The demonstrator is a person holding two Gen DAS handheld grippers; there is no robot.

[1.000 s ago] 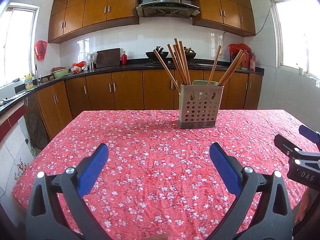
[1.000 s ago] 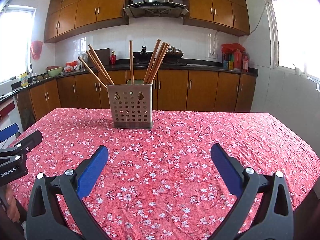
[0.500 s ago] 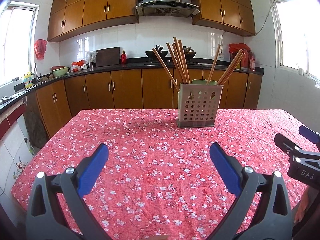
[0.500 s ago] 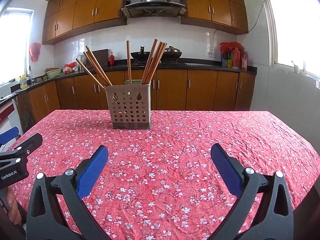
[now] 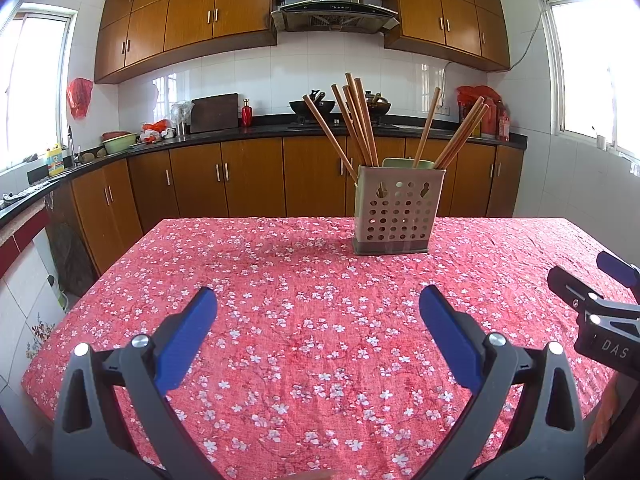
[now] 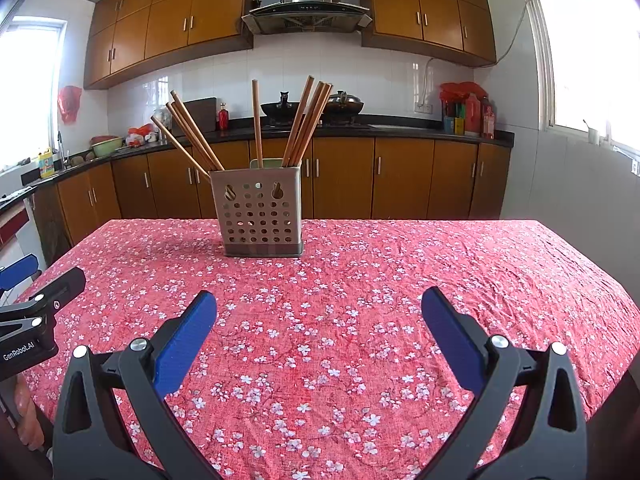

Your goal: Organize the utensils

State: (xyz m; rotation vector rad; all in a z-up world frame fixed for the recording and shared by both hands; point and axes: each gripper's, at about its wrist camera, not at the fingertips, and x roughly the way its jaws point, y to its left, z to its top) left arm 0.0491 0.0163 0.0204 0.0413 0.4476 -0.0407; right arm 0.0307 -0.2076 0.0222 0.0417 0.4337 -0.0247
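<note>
A perforated grey metal utensil holder [image 5: 398, 210] with a dark base stands upright on the far half of the table, on a red tablecloth printed with small white blossoms [image 5: 304, 320]. In the left wrist view it sits right of centre; in the right wrist view the holder [image 6: 260, 214] sits left of centre. Long brown wooden chopsticks [image 5: 358, 120] stand inside it. They lean outward in several groups: one group tilts left, one stick stands near upright, one group tilts right. A pale green insert shows just above the holder's back rim.

The left gripper [image 5: 318, 320], black-framed with blue finger pads [image 5: 186, 336], hovers above the near part of the cloth. Its jaws are spread wide. Nothing lies between them and they touch nothing. It is well apart from the holder.

The right gripper [image 6: 320, 322], of the same build with blue pads [image 6: 454, 338], is also spread wide and empty. It is likewise clear of the cloth and well apart from the holder. Each gripper appears at the edge of the other's view: the right one [image 5: 600, 312] at the right margin, the left one [image 6: 30, 320] at the left margin.

Behind the table, brown wooden base cabinets [image 5: 200, 180] under a black countertop [image 5: 240, 134] run along the wall. A steel range hood [image 5: 334, 4] hangs between the upper cabinets.
</note>
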